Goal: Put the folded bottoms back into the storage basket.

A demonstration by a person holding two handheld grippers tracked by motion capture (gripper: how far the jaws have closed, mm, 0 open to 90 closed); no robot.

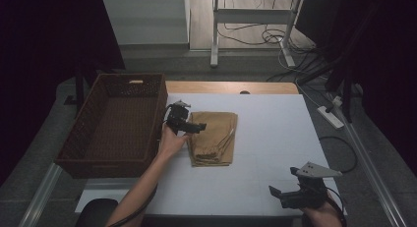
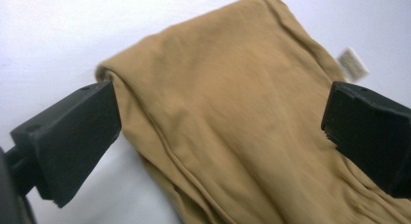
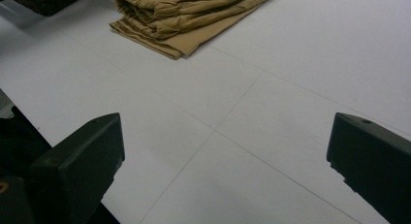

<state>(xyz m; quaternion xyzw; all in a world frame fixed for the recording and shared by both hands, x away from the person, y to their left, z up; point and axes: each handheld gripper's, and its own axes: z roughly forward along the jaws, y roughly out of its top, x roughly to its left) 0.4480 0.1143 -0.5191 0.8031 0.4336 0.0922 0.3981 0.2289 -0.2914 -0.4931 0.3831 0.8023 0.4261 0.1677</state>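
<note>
A folded tan garment (image 1: 214, 137) lies on the white table (image 1: 275, 133), just right of a wicker basket. My left gripper (image 1: 189, 123) hovers at the garment's upper left corner, jaws wide open. In the left gripper view the tan cloth (image 2: 232, 122) lies between and beyond the open jaws, a small white label (image 2: 352, 64) at its far edge. My right gripper (image 1: 290, 193) stands open near the table's front right edge, away from the cloth. In the right gripper view the folded garment (image 3: 189, 15) lies far ahead on the table (image 3: 232, 136).
A dark brown wicker basket (image 1: 93, 128) sits at the table's left side. A wooden strip (image 1: 231, 87) runs along the far edge. Beyond it are a white desk frame (image 1: 251, 20) and cables on the floor (image 1: 339, 138).
</note>
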